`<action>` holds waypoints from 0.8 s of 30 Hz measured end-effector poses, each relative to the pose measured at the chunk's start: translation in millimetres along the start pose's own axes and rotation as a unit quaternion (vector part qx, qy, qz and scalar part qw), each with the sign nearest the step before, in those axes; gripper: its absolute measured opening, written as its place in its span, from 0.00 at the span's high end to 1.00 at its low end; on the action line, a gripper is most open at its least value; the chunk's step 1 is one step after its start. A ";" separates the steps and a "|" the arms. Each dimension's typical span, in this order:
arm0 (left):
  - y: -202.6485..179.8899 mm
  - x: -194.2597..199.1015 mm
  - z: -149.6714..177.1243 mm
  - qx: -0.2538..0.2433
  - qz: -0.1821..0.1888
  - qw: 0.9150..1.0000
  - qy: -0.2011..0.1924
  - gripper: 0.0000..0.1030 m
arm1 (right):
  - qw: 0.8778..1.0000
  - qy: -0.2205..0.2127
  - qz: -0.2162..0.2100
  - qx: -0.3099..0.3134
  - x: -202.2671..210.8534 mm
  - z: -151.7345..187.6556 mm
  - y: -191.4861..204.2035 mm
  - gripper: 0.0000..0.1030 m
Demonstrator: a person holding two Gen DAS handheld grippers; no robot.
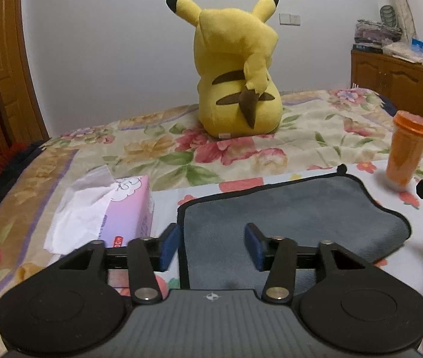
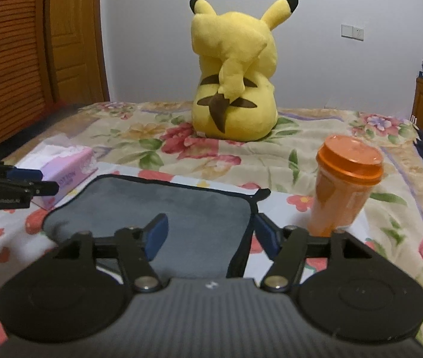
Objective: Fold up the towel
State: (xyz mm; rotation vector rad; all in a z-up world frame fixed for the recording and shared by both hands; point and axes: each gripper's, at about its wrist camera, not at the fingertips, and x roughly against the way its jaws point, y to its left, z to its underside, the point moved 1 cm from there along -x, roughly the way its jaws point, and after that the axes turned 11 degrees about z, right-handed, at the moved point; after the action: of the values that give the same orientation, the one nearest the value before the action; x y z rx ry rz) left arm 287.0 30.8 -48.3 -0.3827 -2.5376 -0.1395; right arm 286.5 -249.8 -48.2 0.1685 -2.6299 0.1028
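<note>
Grasping comes first: we hold left gripper (image 1: 211,246) and right gripper (image 2: 211,235) spread apart over the grey towel's (image 1: 286,208) near edge; next, clamp both corners.

A plain pale wall (image 2: 151,29) is seen at the back, with a white switch plate (image 2: 352,31) set on it. A wooden louvred door (image 2: 8,59) is seen at the left, a wooden cabinet (image 1: 396,77) at the right. The bed (image 2: 157,137) is covered by a floral sheet.
</note>
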 end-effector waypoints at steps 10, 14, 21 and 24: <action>-8.2 47.3 4.5 0.011 -0.006 1.000 -0.025 0.08 | 1.000 -0.012 0.009 -0.004 33.1 -2.2 6.3 0.05; -13.0 62.2 4.0 0.009 -0.008 0.999 -0.032 0.04 | 1.000 -0.016 0.010 -0.012 42.8 -2.0 7.3 0.00; -24.9 84.7 0.2 0.011 -0.012 0.999 -0.040 0.00 | 1.000 -0.008 0.012 -0.018 54.8 -0.1 10.6 0.00; -33.5 93.5 -1.8 0.002 -0.013 0.999 -0.041 0.00 | 1.000 -0.012 0.019 -0.020 63.2 0.1 11.1 0.00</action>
State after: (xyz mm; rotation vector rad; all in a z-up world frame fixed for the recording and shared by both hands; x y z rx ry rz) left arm 203.1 21.1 3.9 -0.3601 -2.6232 -0.1321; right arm 230.1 -245.1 -18.1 0.1062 -2.6582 0.0616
